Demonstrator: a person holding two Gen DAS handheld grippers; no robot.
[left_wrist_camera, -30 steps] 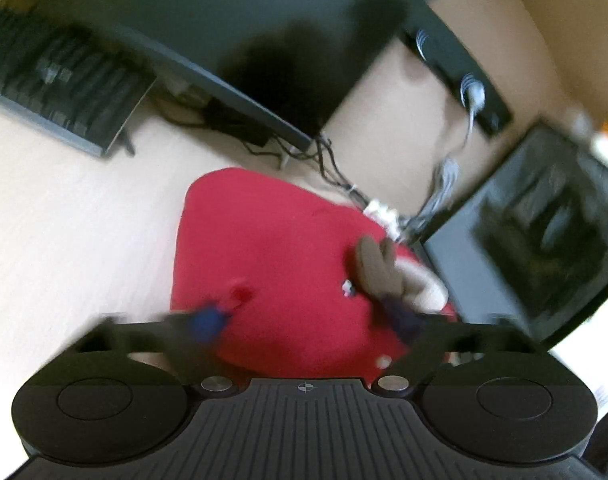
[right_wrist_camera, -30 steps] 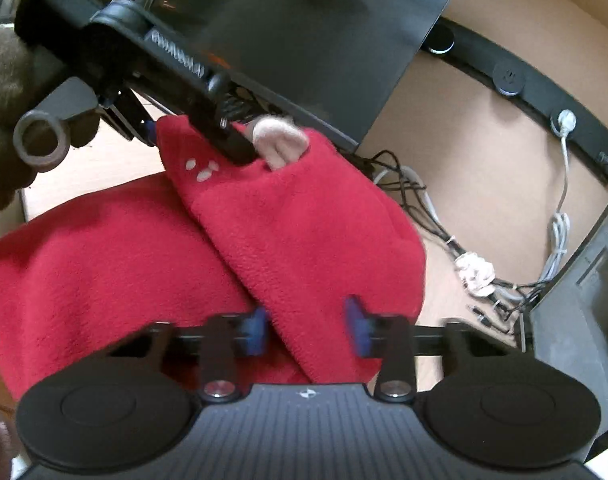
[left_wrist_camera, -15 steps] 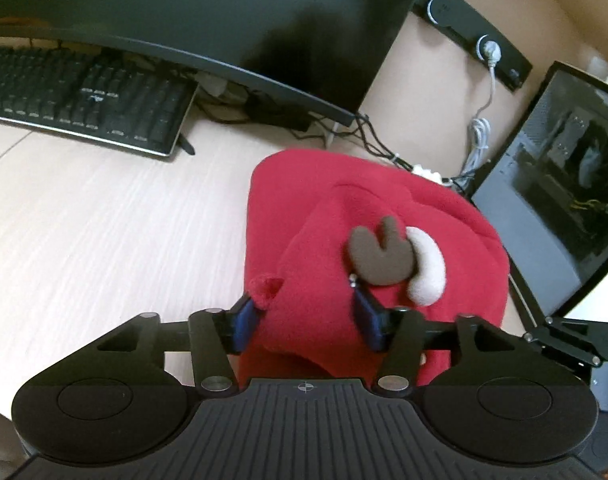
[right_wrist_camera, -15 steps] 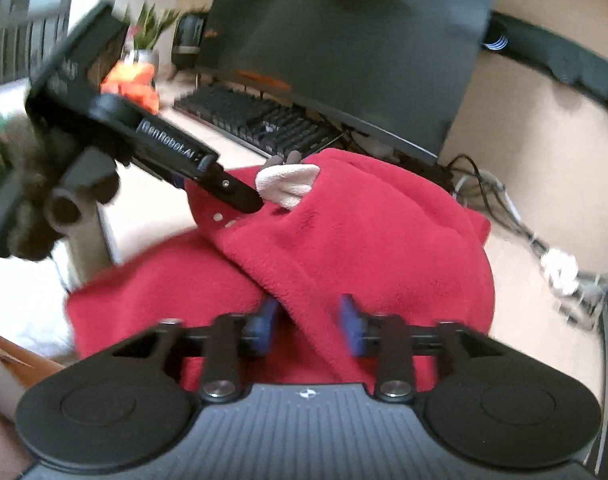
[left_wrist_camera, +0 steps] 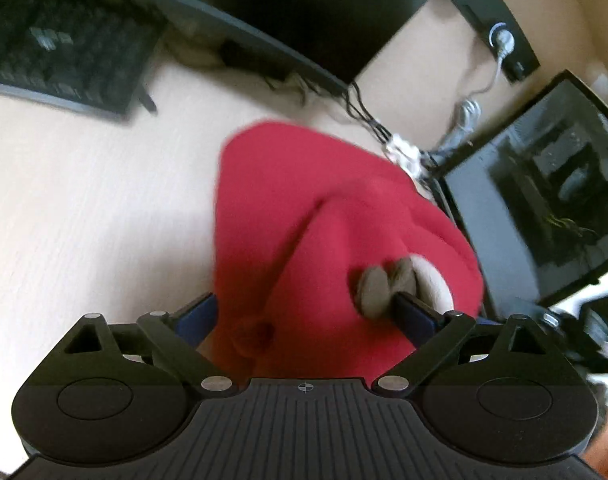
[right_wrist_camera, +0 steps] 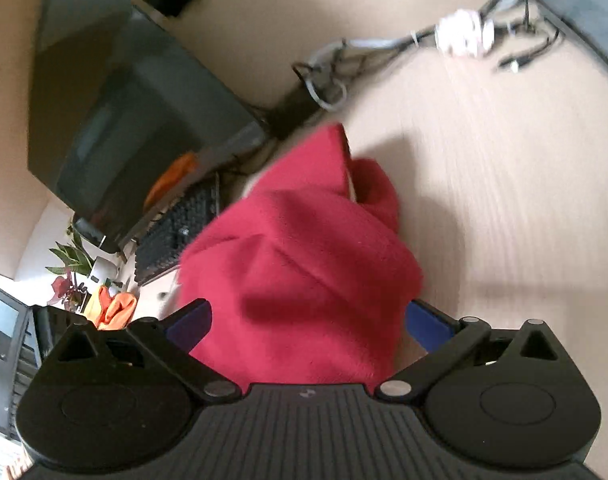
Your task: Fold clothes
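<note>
Whereas half a second ago both claws were pinched on the red fleece, each is now spread wide with nothing clamped, which suggests that a fold has just been laid down and released. Taken from the left, the left claw [left_wrist_camera: 306,312] is seen with its blue pads [left_wrist_camera: 197,316] set well apart, straddling the red fleece garment [left_wrist_camera: 328,216]; the cloth merely lies between them, and its brown-and-cream appliqué [left_wrist_camera: 392,284] sits just beside the right-hand pad. The garment is bunched into a compact heap on the pale worktop [left_wrist_camera: 83,208], with a keyboard [left_wrist_camera: 59,56] well away at the far left, a large monitor [left_wrist_camera: 304,8] behind, and a second screen [left_wrist_camera: 544,184] close on the right. Earlier, the appliqué was lying flat on top and the lifted flap was held up; that flap is now dropped. At the right, the right claw [right_wrist_camera: 306,320] is likewise opened wide around the heaped fleece [right_wrist_camera: 299,264], gripping nothing. Further folds are judged unlikely; smoothing may remain.
</note>
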